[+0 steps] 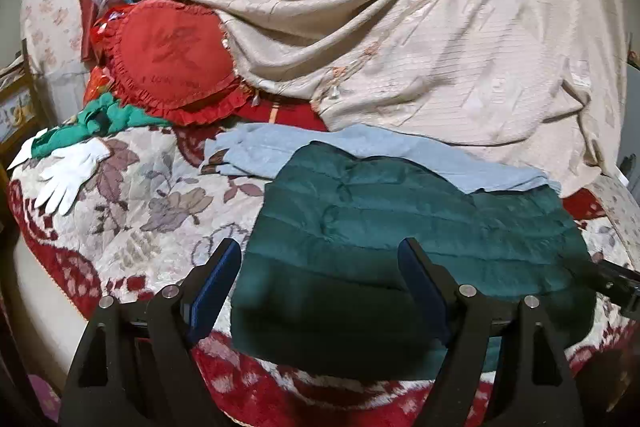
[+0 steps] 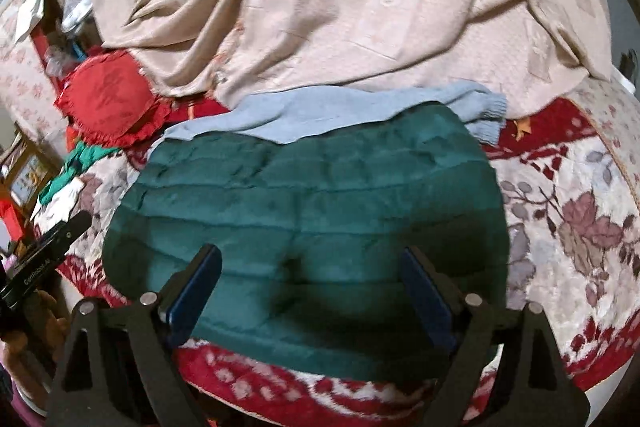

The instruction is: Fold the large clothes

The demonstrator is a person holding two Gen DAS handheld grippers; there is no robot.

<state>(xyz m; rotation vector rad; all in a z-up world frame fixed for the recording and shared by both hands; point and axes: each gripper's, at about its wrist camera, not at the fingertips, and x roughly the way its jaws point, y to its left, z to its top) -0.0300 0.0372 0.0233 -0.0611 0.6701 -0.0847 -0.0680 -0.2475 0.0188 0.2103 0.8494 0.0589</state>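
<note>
A dark green quilted garment (image 1: 400, 235) lies folded flat on the floral bedspread (image 1: 152, 195), with a light blue knit garment (image 1: 360, 151) under its far edge. My left gripper (image 1: 322, 259) is open and empty, hovering over the green garment's near left edge. In the right wrist view the green garment (image 2: 304, 203) fills the middle, the blue knit (image 2: 320, 115) behind it. My right gripper (image 2: 312, 263) is open and empty above the garment's near edge. The left gripper's body (image 2: 44, 251) shows at the left edge there.
A large beige blanket (image 1: 400, 27) is heaped behind the clothes. A red heart-shaped cushion (image 1: 172, 59) lies at the back left, with a green cloth (image 1: 100, 123) and a white glove (image 1: 68, 175) left of the garments. The bed's front edge is near the grippers.
</note>
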